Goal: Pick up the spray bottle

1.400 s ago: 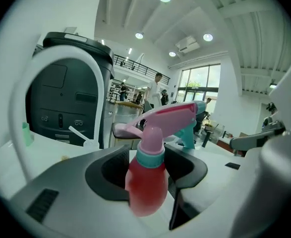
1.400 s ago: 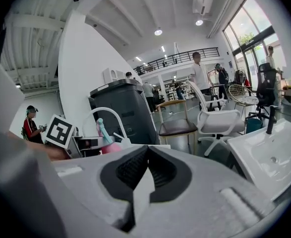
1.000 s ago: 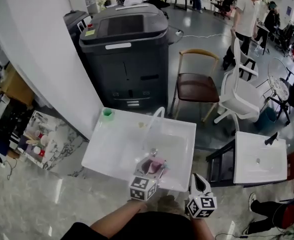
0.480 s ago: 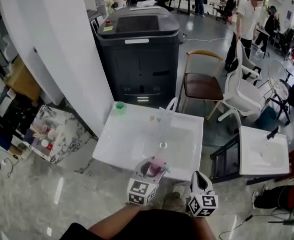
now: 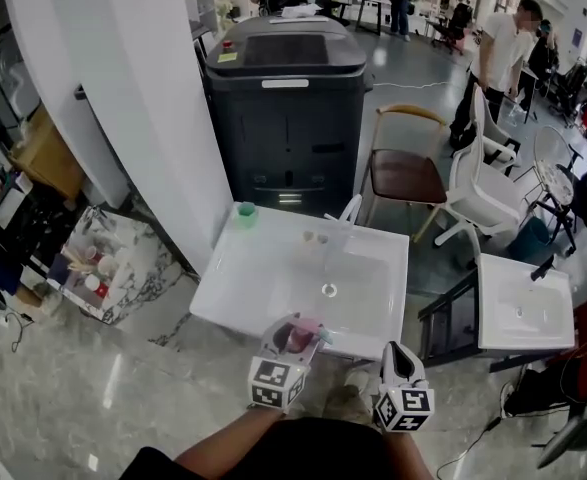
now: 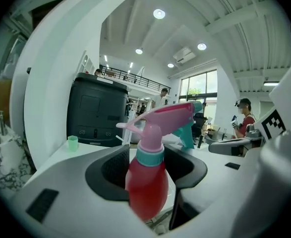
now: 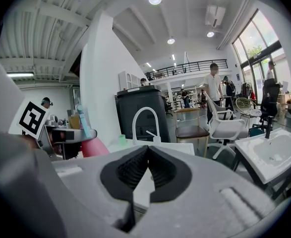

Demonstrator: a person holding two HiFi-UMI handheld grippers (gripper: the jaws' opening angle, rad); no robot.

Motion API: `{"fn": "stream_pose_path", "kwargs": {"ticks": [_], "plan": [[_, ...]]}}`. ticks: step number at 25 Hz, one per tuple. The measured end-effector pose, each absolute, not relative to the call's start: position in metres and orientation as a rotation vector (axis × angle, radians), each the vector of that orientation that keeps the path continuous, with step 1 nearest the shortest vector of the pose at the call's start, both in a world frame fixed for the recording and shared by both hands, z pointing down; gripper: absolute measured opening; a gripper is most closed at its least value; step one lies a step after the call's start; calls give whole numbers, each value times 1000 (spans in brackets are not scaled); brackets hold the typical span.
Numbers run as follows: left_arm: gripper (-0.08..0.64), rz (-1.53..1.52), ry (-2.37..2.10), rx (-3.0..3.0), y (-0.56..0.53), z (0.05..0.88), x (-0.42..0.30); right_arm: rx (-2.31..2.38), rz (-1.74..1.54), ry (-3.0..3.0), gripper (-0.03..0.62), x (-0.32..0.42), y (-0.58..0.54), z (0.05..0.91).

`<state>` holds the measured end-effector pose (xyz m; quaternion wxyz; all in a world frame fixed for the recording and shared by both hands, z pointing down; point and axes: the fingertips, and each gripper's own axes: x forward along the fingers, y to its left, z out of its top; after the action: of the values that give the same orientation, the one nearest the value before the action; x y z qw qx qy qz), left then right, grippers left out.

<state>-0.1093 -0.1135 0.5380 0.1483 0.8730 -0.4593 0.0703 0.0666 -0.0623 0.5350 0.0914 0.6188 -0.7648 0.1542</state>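
A spray bottle with a red body, teal collar and pink trigger head sits upright between the jaws of my left gripper, which is shut on it. In the head view the spray bottle is held just off the front edge of the white sink unit, in my left gripper. My right gripper hangs to the right of it, in front of the sink's near right corner. In the right gripper view the right gripper has its pads closed together with nothing between them; the spray bottle shows at the left.
The sink unit carries a white faucet and a small green cup at its back left. A second white sink stands to the right. Behind are a large dark machine, a brown chair, a white chair and people.
The view has drawn back from the sink. My left gripper with the spray bottle has come off the basin to just beyond the sink's front edge. The right gripper has stayed beside it.
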Motion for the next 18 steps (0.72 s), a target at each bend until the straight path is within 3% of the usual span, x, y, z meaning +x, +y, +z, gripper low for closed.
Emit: {"fn": "stream_pose_path", "kwargs": {"ticks": [18], "plan": [[227, 256, -1364, 2515, -120, 542, -131, 1816, 459, -2269, -3, 54, -63, 542]]}}
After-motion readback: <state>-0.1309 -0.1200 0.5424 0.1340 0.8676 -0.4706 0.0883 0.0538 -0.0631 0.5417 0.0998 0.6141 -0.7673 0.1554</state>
